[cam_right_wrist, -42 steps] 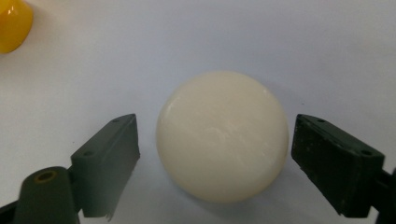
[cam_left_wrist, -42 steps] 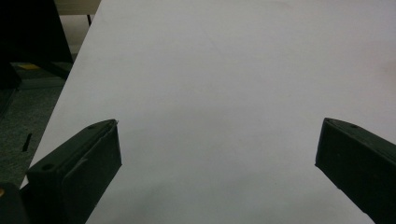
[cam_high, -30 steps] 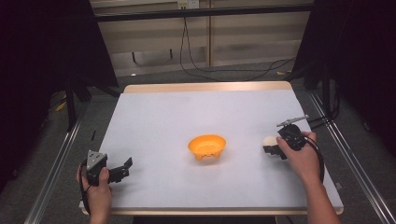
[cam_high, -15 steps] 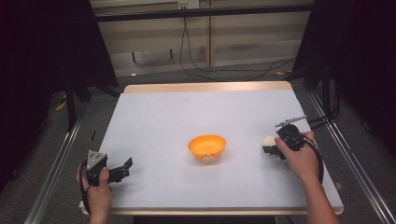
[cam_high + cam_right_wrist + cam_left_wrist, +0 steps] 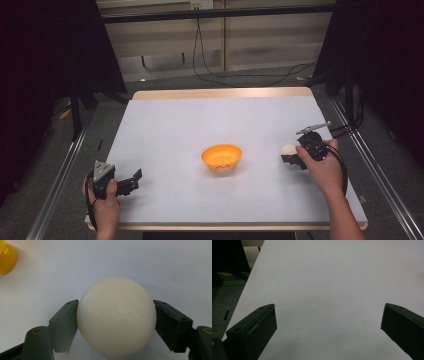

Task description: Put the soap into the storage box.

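High view: right gripper (image 5: pixel 291 155) at table's right side, clenched on smooth cream-white ball (image 5: pixel 288 149); orange plastic bowl (image 5: pixel 221 156) mid-table, likely drop target. Left gripper (image 5: pixel 131 180) idle, near-left.

Left gripper view: jaws spread wide over bare white table (image 5: pixel 332 282), nothing between.

Right gripper view: pads pinch ball's widest girth, probably against slipping; sphere, no long axis.

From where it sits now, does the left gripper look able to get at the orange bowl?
Probably yes. The left gripper stands open near the table's front left corner, holding nothing, and bare white table lies between it and the orange bowl. The right gripper, shut on the white ball, stays on the bowl's far side.
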Available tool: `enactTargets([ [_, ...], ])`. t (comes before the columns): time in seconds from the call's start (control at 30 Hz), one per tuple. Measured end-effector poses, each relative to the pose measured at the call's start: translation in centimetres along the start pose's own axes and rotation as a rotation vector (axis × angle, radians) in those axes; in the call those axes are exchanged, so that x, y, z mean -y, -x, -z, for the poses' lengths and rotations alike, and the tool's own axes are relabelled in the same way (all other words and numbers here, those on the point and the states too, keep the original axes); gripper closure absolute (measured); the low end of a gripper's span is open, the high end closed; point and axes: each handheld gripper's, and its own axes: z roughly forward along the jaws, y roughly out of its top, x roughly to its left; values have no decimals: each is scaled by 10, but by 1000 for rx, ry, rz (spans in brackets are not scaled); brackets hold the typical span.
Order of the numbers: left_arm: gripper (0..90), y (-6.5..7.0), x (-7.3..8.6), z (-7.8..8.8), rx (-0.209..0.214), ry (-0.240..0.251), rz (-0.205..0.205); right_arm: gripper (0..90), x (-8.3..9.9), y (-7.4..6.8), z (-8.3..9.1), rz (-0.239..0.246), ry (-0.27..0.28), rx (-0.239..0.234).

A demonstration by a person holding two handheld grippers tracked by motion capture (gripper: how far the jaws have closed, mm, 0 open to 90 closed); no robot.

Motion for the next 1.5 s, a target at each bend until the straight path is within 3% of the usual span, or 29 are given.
enactTargets([
  [0.4,0,0,0,0,1,0,2,244,-14,-13,6,29,23,-62],
  [1.5,0,-1,0,0,5,-1,1,244,-53,-57,5,124,53,-123],
])
